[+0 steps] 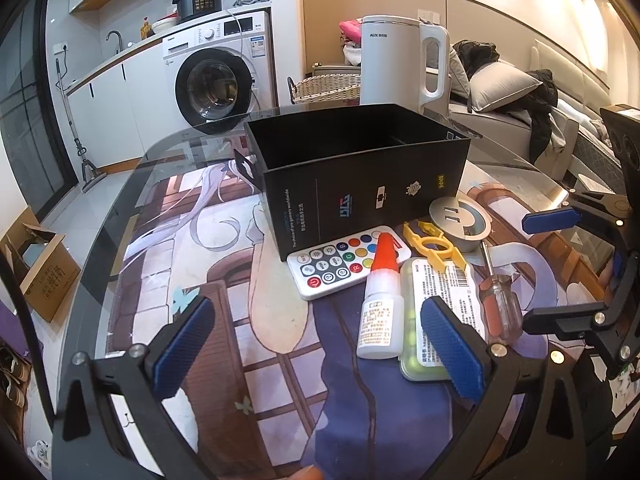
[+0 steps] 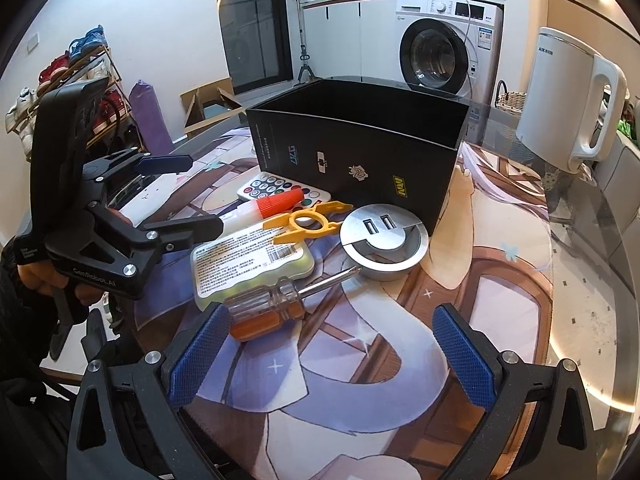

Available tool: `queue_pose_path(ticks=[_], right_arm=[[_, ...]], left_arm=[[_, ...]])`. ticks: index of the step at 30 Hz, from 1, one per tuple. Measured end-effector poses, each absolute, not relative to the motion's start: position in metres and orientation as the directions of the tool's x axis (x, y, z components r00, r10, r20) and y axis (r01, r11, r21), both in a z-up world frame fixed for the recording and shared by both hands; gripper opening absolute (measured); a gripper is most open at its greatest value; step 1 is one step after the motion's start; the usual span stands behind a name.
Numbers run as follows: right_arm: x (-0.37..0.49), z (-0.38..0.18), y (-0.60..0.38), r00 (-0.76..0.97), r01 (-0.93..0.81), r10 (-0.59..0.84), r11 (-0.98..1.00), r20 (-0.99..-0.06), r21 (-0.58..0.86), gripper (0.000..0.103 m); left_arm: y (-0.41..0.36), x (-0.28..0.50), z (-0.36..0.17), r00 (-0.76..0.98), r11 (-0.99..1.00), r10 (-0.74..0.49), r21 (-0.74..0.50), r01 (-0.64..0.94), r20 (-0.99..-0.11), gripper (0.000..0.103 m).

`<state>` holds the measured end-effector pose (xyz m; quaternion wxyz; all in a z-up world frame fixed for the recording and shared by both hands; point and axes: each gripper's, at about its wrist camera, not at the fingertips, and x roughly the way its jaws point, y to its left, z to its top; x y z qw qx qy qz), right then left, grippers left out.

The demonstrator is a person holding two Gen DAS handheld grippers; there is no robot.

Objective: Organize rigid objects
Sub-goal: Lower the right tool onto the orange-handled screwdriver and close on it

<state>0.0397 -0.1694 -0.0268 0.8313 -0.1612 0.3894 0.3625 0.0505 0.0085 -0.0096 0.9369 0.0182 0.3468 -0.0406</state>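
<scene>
Left wrist view: my left gripper (image 1: 316, 344) hangs wide open and empty beside the glue bottle (image 1: 380, 304), my right gripper (image 2: 332, 356) equally wide near the screwdriver (image 2: 276, 304). Remote (image 1: 344, 262), yellow tool (image 1: 434, 248) and metal socket (image 2: 382, 240) lie clustered on the tabletop (image 2: 580, 264) against the open black box (image 1: 360, 184), seemingly their destination.

A black box (image 2: 356, 152) with small printed logos, a white remote (image 1: 348, 262) with many-coloured buttons, a white glue bottle (image 1: 380, 312) with an orange-red cap, a yellow plastic tool (image 2: 308, 222), a silver round socket (image 2: 384, 240), and an orange-and-clear screwdriver (image 2: 276, 308).
</scene>
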Motion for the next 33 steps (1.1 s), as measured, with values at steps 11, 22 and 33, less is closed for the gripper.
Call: queue_pose_path(ticks=[11, 22, 33], right_arm=[[0.042, -0.036, -0.160, 0.427, -0.725, 0.469, 0.688, -0.773, 0.017, 0.103], [0.058, -0.042, -0.163, 0.446, -0.666, 0.428, 0.745, -0.786, 0.028, 0.103], [0.066, -0.043, -0.164, 0.463, -0.652, 0.413, 0.758, -0.785, 0.015, 0.102]], left_arm=[[0.008, 0.050, -0.010, 0.751, 0.996, -0.065, 0.001, 0.088, -0.657, 0.103], [0.008, 0.051, -0.013, 0.745, 0.996, -0.067, -0.001, 0.089, -0.664, 0.103], [0.012, 0.053, -0.015, 0.740, 0.997, -0.058, -0.001, 0.077, -0.670, 0.103]])
